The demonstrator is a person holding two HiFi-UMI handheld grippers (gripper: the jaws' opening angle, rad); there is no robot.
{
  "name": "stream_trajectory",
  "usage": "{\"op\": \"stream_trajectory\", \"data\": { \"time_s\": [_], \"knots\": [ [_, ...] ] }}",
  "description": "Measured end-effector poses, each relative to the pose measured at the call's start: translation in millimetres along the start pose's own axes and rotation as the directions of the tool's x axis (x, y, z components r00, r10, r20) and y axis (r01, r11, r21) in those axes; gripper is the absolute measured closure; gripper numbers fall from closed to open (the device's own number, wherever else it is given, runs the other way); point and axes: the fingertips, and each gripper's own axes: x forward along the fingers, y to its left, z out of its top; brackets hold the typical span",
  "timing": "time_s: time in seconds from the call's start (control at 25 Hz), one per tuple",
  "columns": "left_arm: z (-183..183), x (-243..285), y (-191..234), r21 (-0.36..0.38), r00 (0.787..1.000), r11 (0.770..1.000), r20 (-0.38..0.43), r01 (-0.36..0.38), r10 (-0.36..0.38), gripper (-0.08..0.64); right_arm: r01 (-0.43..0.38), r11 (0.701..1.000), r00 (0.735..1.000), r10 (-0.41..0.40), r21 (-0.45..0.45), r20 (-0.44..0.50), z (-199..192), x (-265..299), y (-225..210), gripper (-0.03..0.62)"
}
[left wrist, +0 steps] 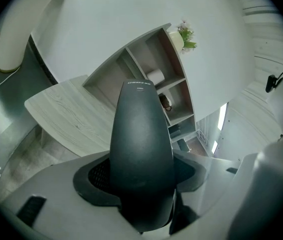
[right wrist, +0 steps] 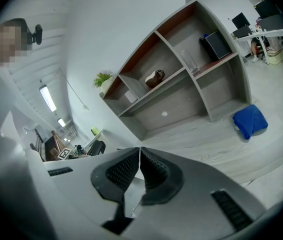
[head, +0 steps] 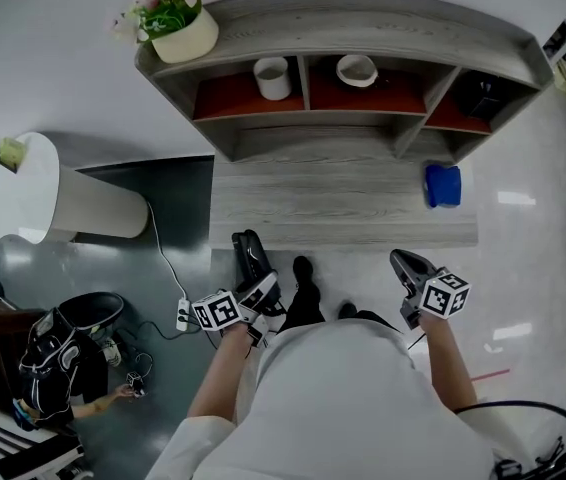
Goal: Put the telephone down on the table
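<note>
The left gripper [head: 261, 294] holds a black telephone [head: 250, 256] at the near left edge of the grey table [head: 333, 203]. The right gripper [head: 409, 265] hangs off the near right edge. A blue cloth [head: 443, 185] lies on the table's right, before the shelf [head: 363, 123].

**Room and furniture**

White wall [head: 53, 58] behind. A grey wood-grain table [head: 343, 208] stands against it and carries a curved shelf unit [head: 363, 13] of the same wood, with 3 open compartments in a row, red-brown inside. A potted plant [head: 178, 23] with pink flowers sits on the unit's top left end.

Floor in 2 finishes: dark grey-green floor [head: 93, 268] at left, glossy pale floor [head: 533, 238] at right with bright light patches reflected. A white cylindrical stand [head: 63, 203] is left of the table. A black office chair [head: 73, 333] is at lower left. Long ceiling lights [right wrist: 47, 98] show in the right gripper view.
</note>
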Motion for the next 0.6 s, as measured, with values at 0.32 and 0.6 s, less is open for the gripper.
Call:
{"op": "stream_trajectory", "data": {
  "time_s": [0.32,0.6],
  "knots": [
    [56.7,19.0,15.0,0.022,0.999,1.000,-0.050,0.020,-0.019,0.258,0.038,0.999,0.999,-0.038,0.001,0.000,25.7,45.3,6.8,0.574],
    [99.3,32.1,37.6,0.104,0.994,0.995,-0.113,0.014,-0.003,0.258,0.081,0.997,0.997,-0.081,0.016,0.014,41.1,82.7,8.1,0.574]
  ]
}}
